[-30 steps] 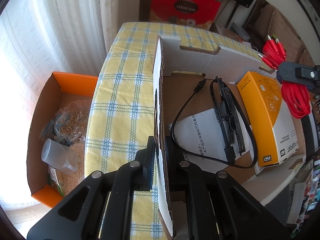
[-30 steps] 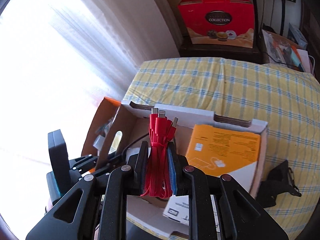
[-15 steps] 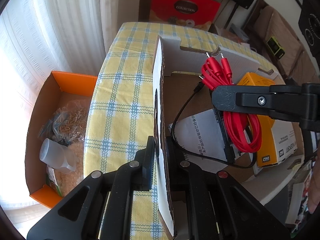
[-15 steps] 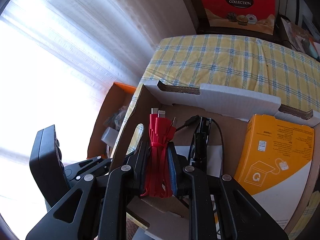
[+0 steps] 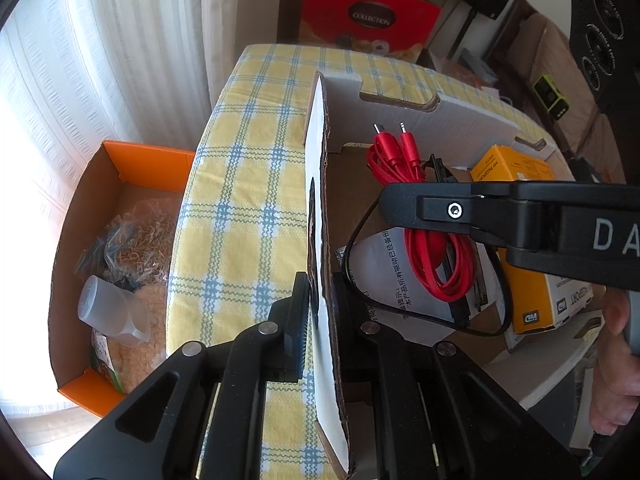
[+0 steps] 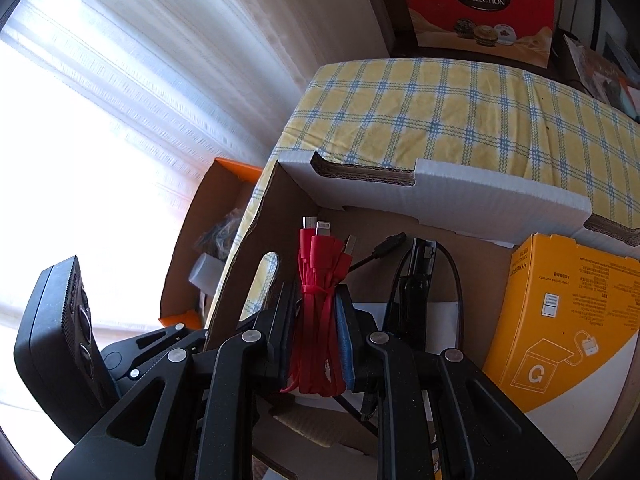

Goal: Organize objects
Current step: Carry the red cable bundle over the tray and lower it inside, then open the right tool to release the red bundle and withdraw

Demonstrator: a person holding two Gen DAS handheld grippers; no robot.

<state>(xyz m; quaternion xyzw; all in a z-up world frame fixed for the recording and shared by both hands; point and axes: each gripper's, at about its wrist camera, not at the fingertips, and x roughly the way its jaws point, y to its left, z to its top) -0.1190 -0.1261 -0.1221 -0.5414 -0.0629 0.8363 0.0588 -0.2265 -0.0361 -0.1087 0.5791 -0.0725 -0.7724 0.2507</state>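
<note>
An open cardboard box [image 5: 452, 120] [image 6: 480, 196] stands on a yellow checked cloth. My left gripper [image 5: 320, 296] is shut on the box's left wall [image 5: 318, 208], one finger outside and one inside. My right gripper [image 6: 316, 316] is shut on a coiled red cable [image 6: 318, 308] [image 5: 436, 256] and hangs inside the box, over the white leaflet [image 5: 400, 280]. In the left wrist view the right gripper's finger [image 5: 460, 210] crosses the coil. A black cable [image 5: 472, 320] and a yellow carton [image 6: 568, 320] [image 5: 532, 304] lie in the box.
An orange box [image 5: 120, 160] with bags and a plastic cup [image 5: 112, 312] sits on the floor to the left, by a bright curtained window. A red gift box [image 5: 368, 20] stands behind the table. A hand [image 5: 616, 380] shows at the right edge.
The right gripper carried the red cable from the box's right edge leftward and down into the box, over the leaflet. The left gripper kept its hold on the wall.
</note>
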